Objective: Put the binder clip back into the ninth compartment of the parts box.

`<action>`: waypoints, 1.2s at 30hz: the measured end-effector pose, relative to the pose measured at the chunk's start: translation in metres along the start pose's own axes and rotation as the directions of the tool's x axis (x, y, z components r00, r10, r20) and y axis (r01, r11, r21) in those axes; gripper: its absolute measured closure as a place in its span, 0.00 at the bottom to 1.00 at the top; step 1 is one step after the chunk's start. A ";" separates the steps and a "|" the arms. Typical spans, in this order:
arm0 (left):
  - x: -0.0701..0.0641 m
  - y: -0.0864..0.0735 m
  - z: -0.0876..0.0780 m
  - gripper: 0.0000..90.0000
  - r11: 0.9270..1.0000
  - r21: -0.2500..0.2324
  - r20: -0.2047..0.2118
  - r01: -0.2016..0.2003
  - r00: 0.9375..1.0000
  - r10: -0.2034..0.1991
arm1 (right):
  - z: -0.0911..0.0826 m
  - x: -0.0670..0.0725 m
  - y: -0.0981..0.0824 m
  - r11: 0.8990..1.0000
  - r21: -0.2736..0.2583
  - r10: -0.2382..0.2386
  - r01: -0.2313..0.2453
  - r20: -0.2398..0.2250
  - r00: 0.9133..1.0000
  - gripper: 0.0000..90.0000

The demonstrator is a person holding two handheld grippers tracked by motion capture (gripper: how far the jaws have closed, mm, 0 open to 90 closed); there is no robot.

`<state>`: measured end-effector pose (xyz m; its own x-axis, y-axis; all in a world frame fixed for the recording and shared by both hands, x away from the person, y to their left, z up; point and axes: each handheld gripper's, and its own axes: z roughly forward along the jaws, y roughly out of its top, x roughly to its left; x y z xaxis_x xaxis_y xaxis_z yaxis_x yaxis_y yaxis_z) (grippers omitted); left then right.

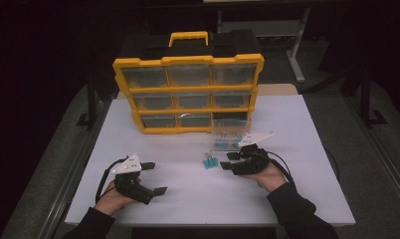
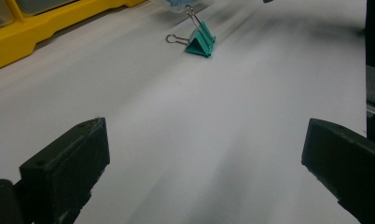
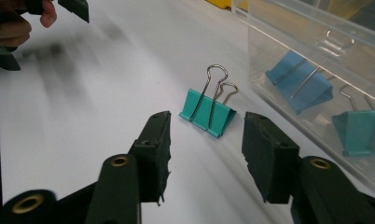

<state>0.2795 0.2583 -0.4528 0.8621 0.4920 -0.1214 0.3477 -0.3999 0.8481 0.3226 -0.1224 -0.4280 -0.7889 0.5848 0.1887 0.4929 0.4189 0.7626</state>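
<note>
A teal binder clip point(image 1: 208, 162) point(image 3: 208, 113) lies on the white table with its wire handles up. My right gripper point(image 1: 228, 161) point(image 3: 206, 135) is low over the table just right of the clip. Its jaws stand apart and the clip sits just beyond the gap between the tips, untouched. In the left gripper view the same clip point(image 2: 200, 42) lies far ahead. My left gripper point(image 1: 155, 178) point(image 2: 204, 158) rests near the table's front left, jaws wide apart with nothing between them.
A clear plastic drawer point(image 1: 231, 134) point(image 3: 316, 51) holding blue and teal binder clips stands right beside the loose clip. Behind it stands a yellow organiser point(image 1: 188, 92) with clear drawers and one open slot at its lower right. The white table point(image 1: 188, 199) ends close in front of the hands.
</note>
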 end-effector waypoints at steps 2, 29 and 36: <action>0.000 0.000 0.000 0.01 1.000 0.000 0.000 -0.001 1.000 0.001 | 0.002 0.000 0.001 1.000 0.003 -0.004 0.004 0.000 1.000 0.60; -0.001 0.000 0.000 0.01 1.000 -0.007 0.006 0.002 1.000 -0.002 | 0.042 0.007 0.016 1.000 0.016 -0.020 0.019 0.031 0.999 0.66; -0.001 0.000 -0.001 0.01 1.000 -0.008 0.004 0.000 1.000 0.000 | 0.047 0.007 0.019 1.000 0.016 -0.019 0.018 0.057 0.998 0.66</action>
<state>0.2789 0.2584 -0.4520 0.8637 0.4886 -0.1235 0.3445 -0.3936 0.8523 0.3440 -0.0777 -0.4409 -0.7760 0.6153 0.1387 0.4842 0.4403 0.7561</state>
